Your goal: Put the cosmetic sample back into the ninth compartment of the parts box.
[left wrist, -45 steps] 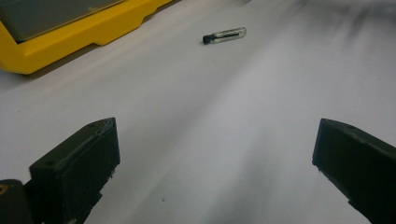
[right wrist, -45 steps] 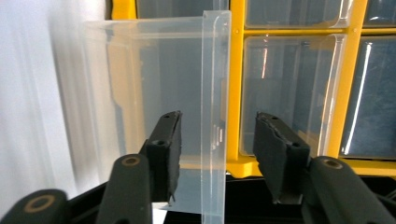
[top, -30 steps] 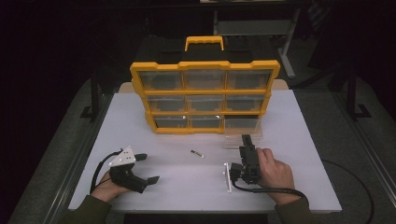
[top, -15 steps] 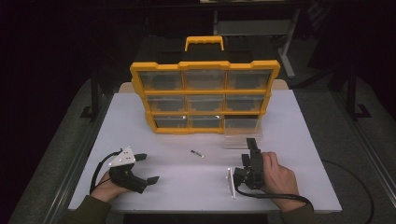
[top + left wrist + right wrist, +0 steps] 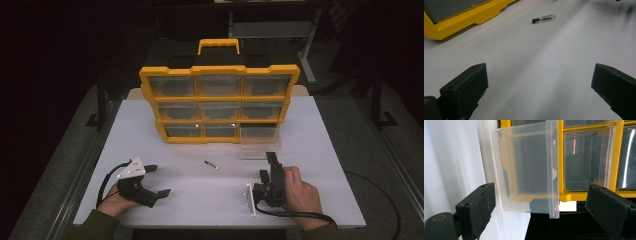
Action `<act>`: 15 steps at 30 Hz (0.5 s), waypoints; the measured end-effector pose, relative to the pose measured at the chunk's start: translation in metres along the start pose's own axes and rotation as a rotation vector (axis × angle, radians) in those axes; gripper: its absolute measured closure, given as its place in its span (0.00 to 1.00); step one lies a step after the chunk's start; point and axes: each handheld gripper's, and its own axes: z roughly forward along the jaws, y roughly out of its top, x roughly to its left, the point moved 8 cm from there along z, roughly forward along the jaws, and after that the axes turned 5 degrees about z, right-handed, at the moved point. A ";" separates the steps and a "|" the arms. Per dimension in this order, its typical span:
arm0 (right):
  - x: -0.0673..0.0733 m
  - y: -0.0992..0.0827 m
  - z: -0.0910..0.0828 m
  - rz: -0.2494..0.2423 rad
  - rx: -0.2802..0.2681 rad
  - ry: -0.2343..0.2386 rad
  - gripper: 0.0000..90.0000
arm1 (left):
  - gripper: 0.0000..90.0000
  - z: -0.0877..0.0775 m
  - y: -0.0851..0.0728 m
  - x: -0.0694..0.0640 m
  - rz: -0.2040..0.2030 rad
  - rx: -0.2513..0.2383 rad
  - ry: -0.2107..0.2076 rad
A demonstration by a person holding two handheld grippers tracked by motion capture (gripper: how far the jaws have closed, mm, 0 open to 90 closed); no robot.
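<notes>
The clear drawer [image 5: 260, 150] stands on the table [image 5: 330, 165] at lower right of centre in the high view, pulled out of the yellow organiser [image 5: 220, 102] and just in front of its bottom-right slot. In the right gripper view the same clear drawer [image 5: 529, 170] fills the upper middle, ahead of the black jaws and apart from both.

The right gripper [image 5: 270, 162] lies on its side just below the drawer in the high view. Its jaws have just been opening and now stand wide with nothing between them; the pads touch nothing. Judgement: the drawer has been set down and let go, and the work now turns to the small vial.

The small vial [image 5: 211, 164] lies flat on the bare table, centre frame, between the two grippers and well apart from the drawer. In the left gripper view the small vial [image 5: 544, 18] shows at upper centre, beyond the jaws.

The left gripper [image 5: 152, 181] rests at lower left of the high view, jaws spread wide and empty.

Next move, as judged: one gripper must come down over the vial, jaws square across its length, and close gently, since a round thing lying flat may roll.

Obstructions: none on the path to the vial. The organiser's lower edge stands close behind it, and the drawer's thin front lip could be knocked by the right gripper.
</notes>
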 end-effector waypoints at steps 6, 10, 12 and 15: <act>0.002 -0.002 0.000 0.017 0.005 0.013 0.10 | 0.01 0.000 0.000 0.000 0.000 0.003 0.000; 0.001 -0.003 0.001 0.051 0.005 0.024 0.10 | 0.01 0.000 0.000 0.001 -0.002 0.000 -0.001; 0.000 -0.003 0.002 0.073 0.004 0.031 0.10 | 0.01 0.000 0.000 0.001 -0.001 0.000 0.000; 0.001 -0.004 0.002 0.103 0.012 0.052 0.10 | 0.01 0.001 -0.001 0.001 -0.001 0.004 -0.002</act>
